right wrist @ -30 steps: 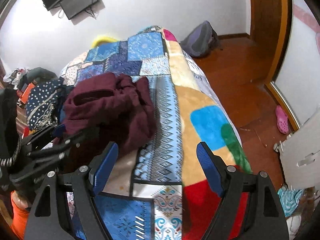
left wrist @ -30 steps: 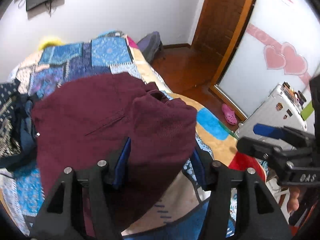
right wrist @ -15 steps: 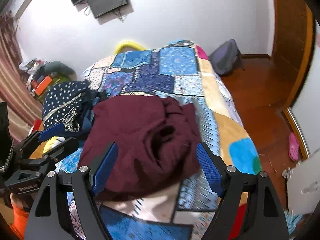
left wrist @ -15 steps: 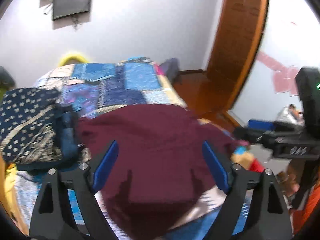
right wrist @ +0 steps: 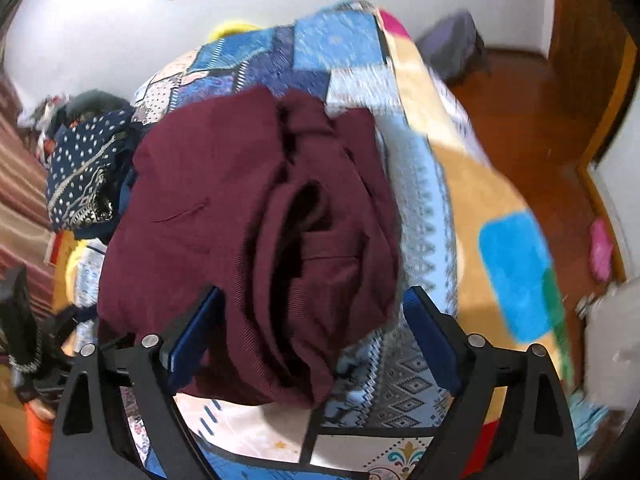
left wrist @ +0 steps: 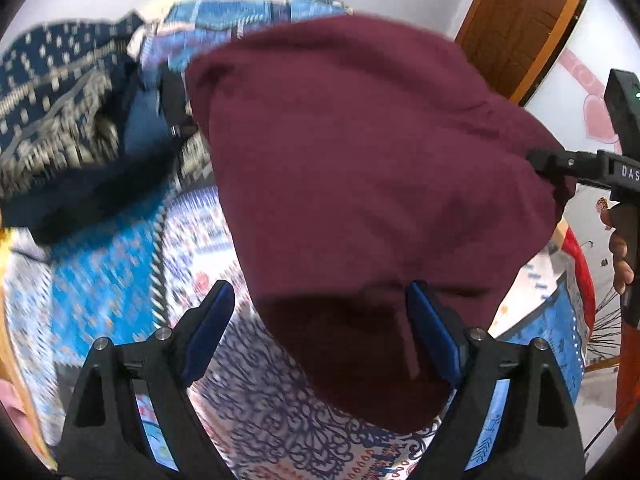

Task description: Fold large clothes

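A folded maroon garment [left wrist: 360, 168] lies in a thick bundle on the patchwork bedspread [left wrist: 120, 272]; in the right wrist view [right wrist: 248, 232] its layered folded edges face me. My left gripper [left wrist: 320, 344] is open, its blue pads either side of the garment's near edge. My right gripper [right wrist: 312, 340] is open, its pads astride the bundle's near end. The right gripper also shows in the left wrist view [left wrist: 580, 164], at the garment's right edge.
A navy patterned pile of clothes [left wrist: 60, 128] lies left of the maroon bundle, also seen in the right wrist view [right wrist: 84, 172]. The bed's right edge drops to a wooden floor [right wrist: 540, 120] with a grey backpack [right wrist: 456, 52] and pink shoe [right wrist: 600, 248].
Both grippers have moved in close over the maroon garment, which now fills each view. Both stay open. The garment lies in the same folded bundle.
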Tool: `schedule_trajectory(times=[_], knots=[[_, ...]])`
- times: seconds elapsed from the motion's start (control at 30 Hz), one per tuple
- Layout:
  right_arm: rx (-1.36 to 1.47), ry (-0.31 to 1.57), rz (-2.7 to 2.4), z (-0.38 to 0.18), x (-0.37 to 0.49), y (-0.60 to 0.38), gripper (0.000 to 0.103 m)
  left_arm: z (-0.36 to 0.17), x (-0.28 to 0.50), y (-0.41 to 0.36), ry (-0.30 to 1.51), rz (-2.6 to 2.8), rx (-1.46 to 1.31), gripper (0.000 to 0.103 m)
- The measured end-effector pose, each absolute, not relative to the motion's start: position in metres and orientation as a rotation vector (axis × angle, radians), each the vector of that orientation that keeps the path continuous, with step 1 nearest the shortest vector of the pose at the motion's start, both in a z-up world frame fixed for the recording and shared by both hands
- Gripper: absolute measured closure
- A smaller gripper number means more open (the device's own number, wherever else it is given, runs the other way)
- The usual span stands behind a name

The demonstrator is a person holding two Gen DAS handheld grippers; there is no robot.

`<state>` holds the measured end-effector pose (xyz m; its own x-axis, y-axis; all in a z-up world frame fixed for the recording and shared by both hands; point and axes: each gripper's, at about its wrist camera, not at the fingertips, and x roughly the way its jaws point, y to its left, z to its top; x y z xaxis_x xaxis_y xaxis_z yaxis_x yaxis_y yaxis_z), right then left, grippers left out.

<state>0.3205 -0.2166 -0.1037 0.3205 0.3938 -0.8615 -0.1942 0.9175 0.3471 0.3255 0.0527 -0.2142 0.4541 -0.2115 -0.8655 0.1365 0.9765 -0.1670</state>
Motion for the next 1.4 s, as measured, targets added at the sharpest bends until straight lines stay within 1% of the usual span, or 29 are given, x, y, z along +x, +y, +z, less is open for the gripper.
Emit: schedule_trajectory(times=[0.1, 0.2, 0.4, 0.6, 0.73, 0.8, 1.0, 1.07, 1.2, 1.4], knots=[[0.255, 1.212, 0.395, -0.105, 0.319, -0.223, 0.014, -0.217, 0.321, 0.053, 1.082, -0.211, -0.099, 0.015], [0.177, 1.187, 0.366, -0.090, 0.317, -0.213, 0.014, -0.208, 0.320, 0.054, 1.078, -0.194, -0.096, 0.015], [-0.022, 1.097, 0.349, -0.064, 0.308, -0.189, 0.012, -0.177, 0.312, 0.068, 0.989, -0.145, -0.086, 0.015], [-0.061, 1.031, 0.358, -0.050, 0.315, -0.179, 0.012, -0.153, 0.322, 0.097, 0.920, -0.071, -0.155, 0.015], [-0.059, 0.982, 0.333, -0.045, 0.328, -0.172, 0.012, -0.155, 0.339, 0.114, 0.924, -0.048, -0.229, 0.015], [-0.063, 0.993, 0.335, -0.049, 0.335, -0.170, 0.012, -0.164, 0.351, 0.122, 0.939, -0.057, -0.288, 0.015], [-0.050, 1.119, 0.331, -0.085, 0.361, -0.175, 0.012, -0.194, 0.378, 0.134, 1.005, -0.103, -0.470, 0.015], [0.021, 1.146, 0.367, -0.094, 0.365, -0.185, 0.012, -0.207, 0.386, 0.134, 1.032, -0.123, -0.514, 0.015], [0.154, 1.205, 0.414, -0.107, 0.377, -0.205, 0.002, -0.223, 0.399, 0.133, 1.065, -0.176, -0.597, 0.015], [0.338, 1.315, 0.522, -0.132, 0.394, -0.220, 0.001, -0.238, 0.420, 0.129, 1.106, -0.244, -0.668, 0.014]])
